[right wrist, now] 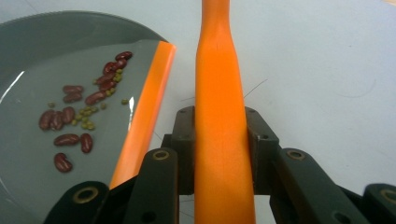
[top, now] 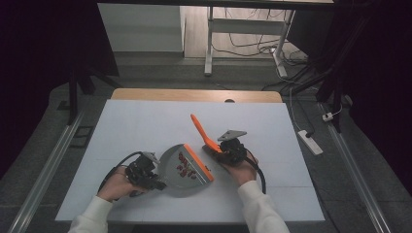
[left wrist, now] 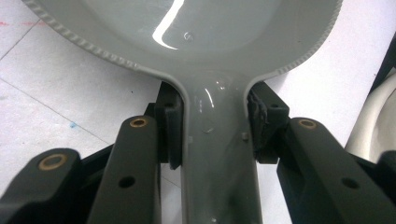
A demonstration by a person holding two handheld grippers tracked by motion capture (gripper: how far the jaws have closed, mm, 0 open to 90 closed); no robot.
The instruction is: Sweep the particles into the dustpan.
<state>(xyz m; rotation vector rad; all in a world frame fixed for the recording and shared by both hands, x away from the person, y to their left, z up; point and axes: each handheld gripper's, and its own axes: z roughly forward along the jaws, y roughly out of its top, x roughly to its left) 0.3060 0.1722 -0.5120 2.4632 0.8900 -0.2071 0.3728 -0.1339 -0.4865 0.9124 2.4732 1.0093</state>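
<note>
White covers the table [top: 145, 121], a plain sheet over the wooden top, whose bare wood shows as a strip at the far edge. On this sheet, near the person's side and about in the middle, sits the grey dustpan [top: 180, 170]. Its open mouth has an orange lip [top: 198, 162], and this lip is turned to the person's right. The dustpan handle points to the left, and the left gripper [top: 154, 180] is closed around it; in the left gripper view the two black jaws press on both sides of the grey handle [left wrist: 219, 154], just behind the place where the pan becomes wide.

Just right of the lip is the orange brush handle [top: 200, 128]. It goes up and away from the person, tilted toward the far-left. The right gripper [top: 224, 149] clamps it near its lower end, and in the right gripper view the jaws are tight on both flanks of the orange handle [right wrist: 222, 140]. The bristles I cannot see well.

Inside the dustpan lies a small heap of dark red kidney beans [right wrist: 70, 119], spread loosely on the grey floor. Between them are some tiny green beans [right wrist: 86, 122], most of them close to the lip.
</note>
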